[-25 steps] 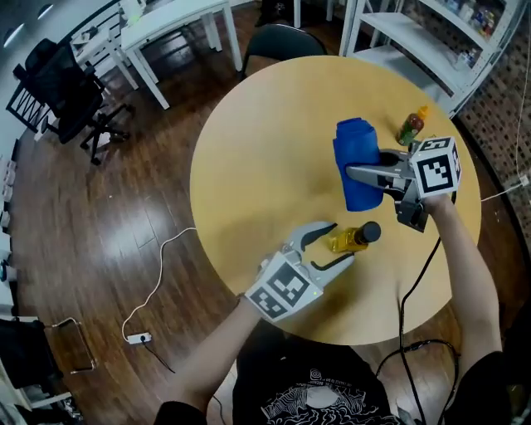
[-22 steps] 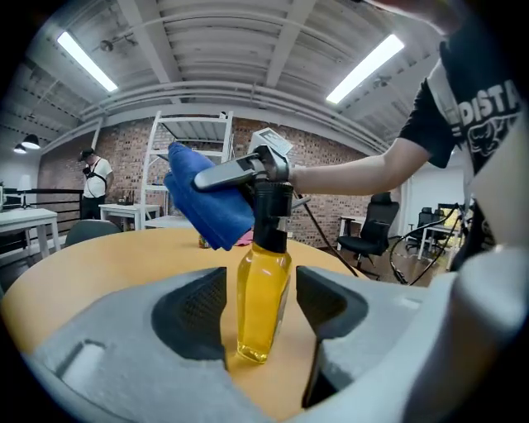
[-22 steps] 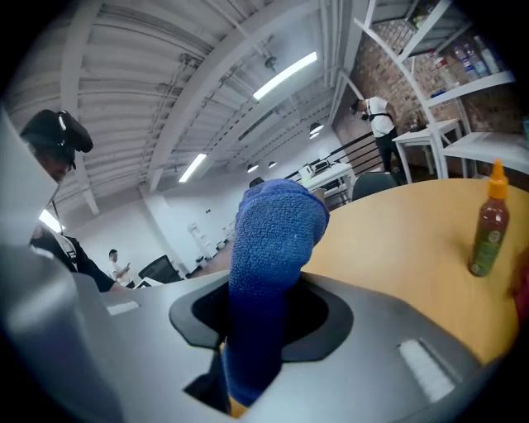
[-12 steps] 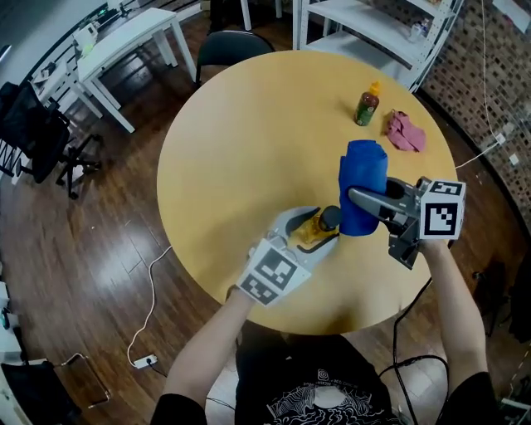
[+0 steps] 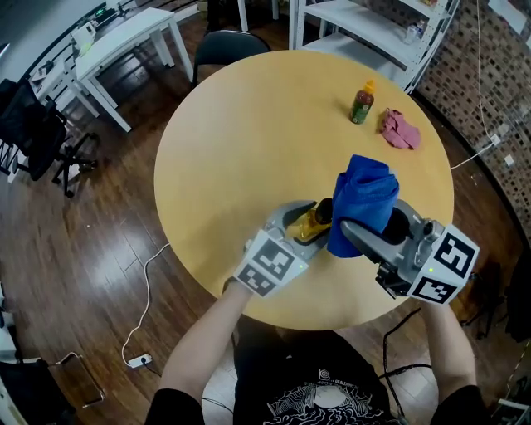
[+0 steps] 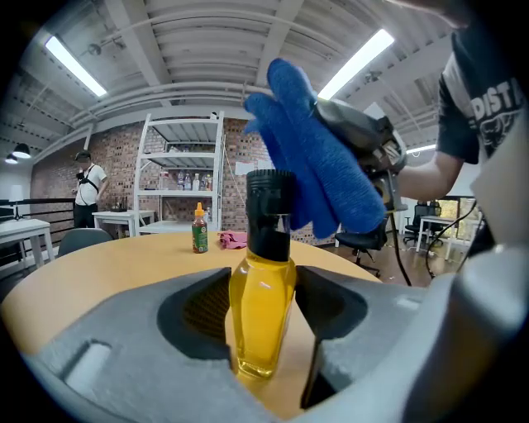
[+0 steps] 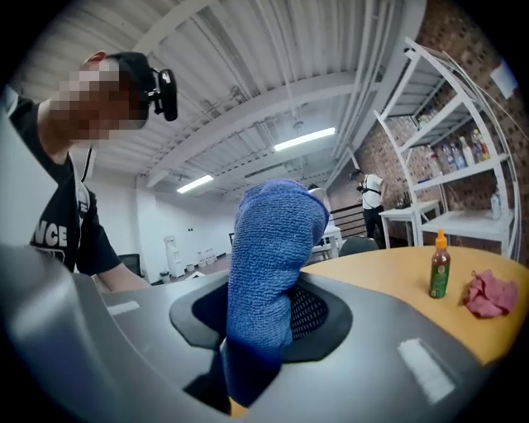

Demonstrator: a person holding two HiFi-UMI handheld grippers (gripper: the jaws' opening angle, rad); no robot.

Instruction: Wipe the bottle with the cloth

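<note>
A yellow bottle (image 5: 318,219) with a black cap (image 6: 269,213) stands upright between the jaws of my left gripper (image 5: 309,224), which is shut on its body (image 6: 260,307). My right gripper (image 5: 355,229) is shut on a folded blue cloth (image 5: 362,202). The cloth rises out of the jaws (image 7: 273,248). In the left gripper view the blue cloth (image 6: 312,157) hangs over the cap's upper right side, touching it or nearly so. The right gripper (image 6: 364,136) shows behind the cloth there.
The round wooden table (image 5: 249,141) carries a small sauce bottle (image 5: 361,102) with an orange cap and a crumpled pink cloth (image 5: 400,130) at its far right. White shelves (image 5: 373,21) and a chair (image 5: 228,46) stand beyond the table. A cable (image 5: 149,282) lies on the floor.
The left gripper has closed on the yellow bottle. The right gripper has brought the blue cloth nearer and leftward, up against the bottle's cap.
</note>
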